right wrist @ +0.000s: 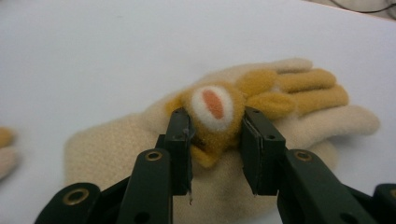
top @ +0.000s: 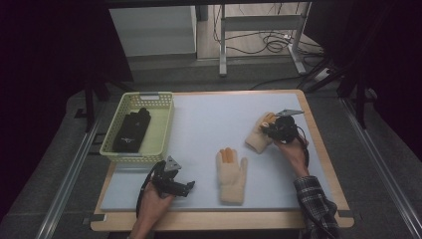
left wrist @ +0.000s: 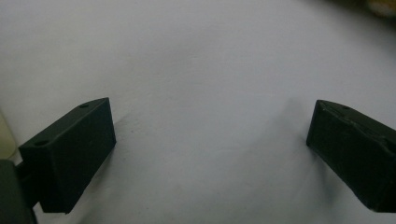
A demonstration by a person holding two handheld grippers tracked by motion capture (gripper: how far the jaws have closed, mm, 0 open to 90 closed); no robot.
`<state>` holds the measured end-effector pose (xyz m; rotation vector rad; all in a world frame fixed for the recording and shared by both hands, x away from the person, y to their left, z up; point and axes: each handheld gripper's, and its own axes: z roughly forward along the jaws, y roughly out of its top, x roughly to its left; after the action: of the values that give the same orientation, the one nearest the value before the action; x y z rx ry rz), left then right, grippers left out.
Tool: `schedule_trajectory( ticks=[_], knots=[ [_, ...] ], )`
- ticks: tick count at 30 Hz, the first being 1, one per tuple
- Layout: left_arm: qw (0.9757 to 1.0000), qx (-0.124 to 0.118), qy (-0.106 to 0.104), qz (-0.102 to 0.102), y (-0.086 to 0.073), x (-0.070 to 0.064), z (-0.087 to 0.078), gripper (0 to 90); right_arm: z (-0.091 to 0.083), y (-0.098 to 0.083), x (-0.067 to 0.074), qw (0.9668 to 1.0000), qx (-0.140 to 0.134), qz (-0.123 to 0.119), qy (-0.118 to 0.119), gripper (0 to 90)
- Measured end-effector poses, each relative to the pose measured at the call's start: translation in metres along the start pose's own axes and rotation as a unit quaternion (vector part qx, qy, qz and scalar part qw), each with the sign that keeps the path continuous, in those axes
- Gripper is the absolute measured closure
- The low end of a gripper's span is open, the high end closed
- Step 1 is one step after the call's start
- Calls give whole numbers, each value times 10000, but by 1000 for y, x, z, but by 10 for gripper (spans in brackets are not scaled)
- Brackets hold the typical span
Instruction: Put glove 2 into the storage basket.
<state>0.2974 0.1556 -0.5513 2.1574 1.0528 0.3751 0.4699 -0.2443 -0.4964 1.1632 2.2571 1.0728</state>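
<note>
Right gripper (right wrist: 212,135) view: jaws pinch orange animal patch on cream fleece glove (right wrist: 261,116); high view adds second cream glove (top: 232,174) at centre, green mesh basket (top: 164,124) upper left. Left gripper (left wrist: 210,149) jaws wide open, empty, over pale blue surface (top: 209,124); dark room.

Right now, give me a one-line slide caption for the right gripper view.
Right gripper closes its jaws around the orange animal face on a cream glove lying on the pale table mat.
</note>
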Motion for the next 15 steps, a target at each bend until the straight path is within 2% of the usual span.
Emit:
schedule_trajectory(
  ticks=[2,3,6,8,9,11,12,15],
  knots=[
    [10000,2,1,3,0,0,0,15,-4,1,2,10000,-22,-26,57,649],
    [10000,2,1,2,0,0,0,15,-16,3,7,9998,-71,-116,133,649],
    [10000,2,0,3,0,0,0,15,-25,4,12,9994,-130,-206,229,649],
    [10000,4,1,1,0,0,0,15,-39,7,21,9986,-227,-340,327,648],
    [10000,4,1,1,0,0,0,15,-53,9,30,9974,-317,-418,490,648],
    [10000,10,-1,8,0,0,0,15,-65,10,40,9957,-390,-510,662,648],
    [10000,10,-1,8,0,0,0,15,-65,10,40,9957,-390,-510,662,648],
    [10000,-7,7,-2,0,0,0,15,-85,8,60,9911,-497,-723,1002,647]
  ],
)
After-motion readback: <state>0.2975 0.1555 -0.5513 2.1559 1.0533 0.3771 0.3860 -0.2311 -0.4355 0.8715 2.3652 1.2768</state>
